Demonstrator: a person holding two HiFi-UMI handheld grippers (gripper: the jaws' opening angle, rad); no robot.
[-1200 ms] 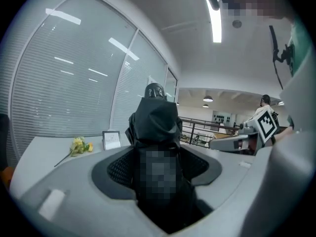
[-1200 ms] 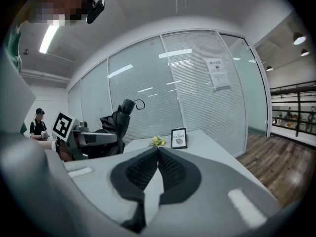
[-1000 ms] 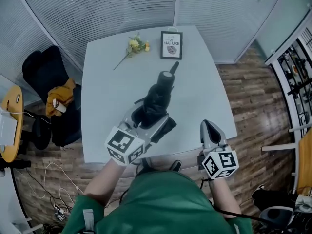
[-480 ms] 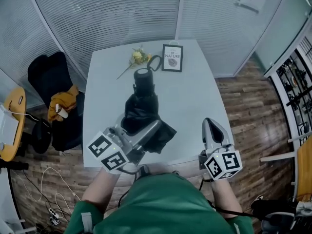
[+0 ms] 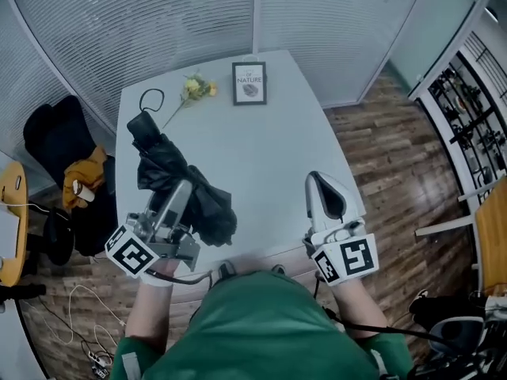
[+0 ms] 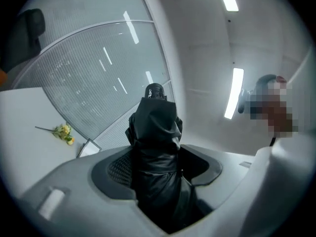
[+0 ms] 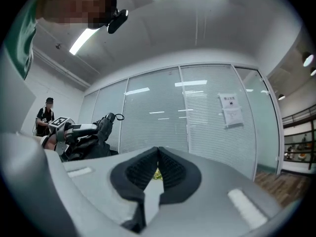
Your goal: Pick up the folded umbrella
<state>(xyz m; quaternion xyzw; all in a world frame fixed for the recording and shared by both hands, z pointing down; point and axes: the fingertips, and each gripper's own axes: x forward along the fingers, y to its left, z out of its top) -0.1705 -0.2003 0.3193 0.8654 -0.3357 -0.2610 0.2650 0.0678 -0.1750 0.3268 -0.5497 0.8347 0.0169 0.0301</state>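
Observation:
The black folded umbrella (image 5: 170,176) is lifted off the grey table (image 5: 261,145), tilted with its handle and wrist loop pointing up and to the far left. My left gripper (image 5: 176,199) is shut on the umbrella's fabric body; in the left gripper view the umbrella (image 6: 157,152) fills the space between the jaws and rises toward the ceiling. My right gripper (image 5: 326,196) hovers over the table's near right edge, jaws closed together with nothing between them (image 7: 157,169). The held umbrella (image 7: 94,135) shows at the left of the right gripper view.
A framed picture (image 5: 249,83) and a yellow flower (image 5: 194,89) lie at the table's far side. A black chair with orange cloth (image 5: 75,172) stands left of the table. Glass partition walls with blinds close off the back. Wood floor lies on the right.
My left gripper has raised the umbrella off the table and swung it left, its handle now pointing up and to the far left. The right gripper has stayed near the table's front edge.

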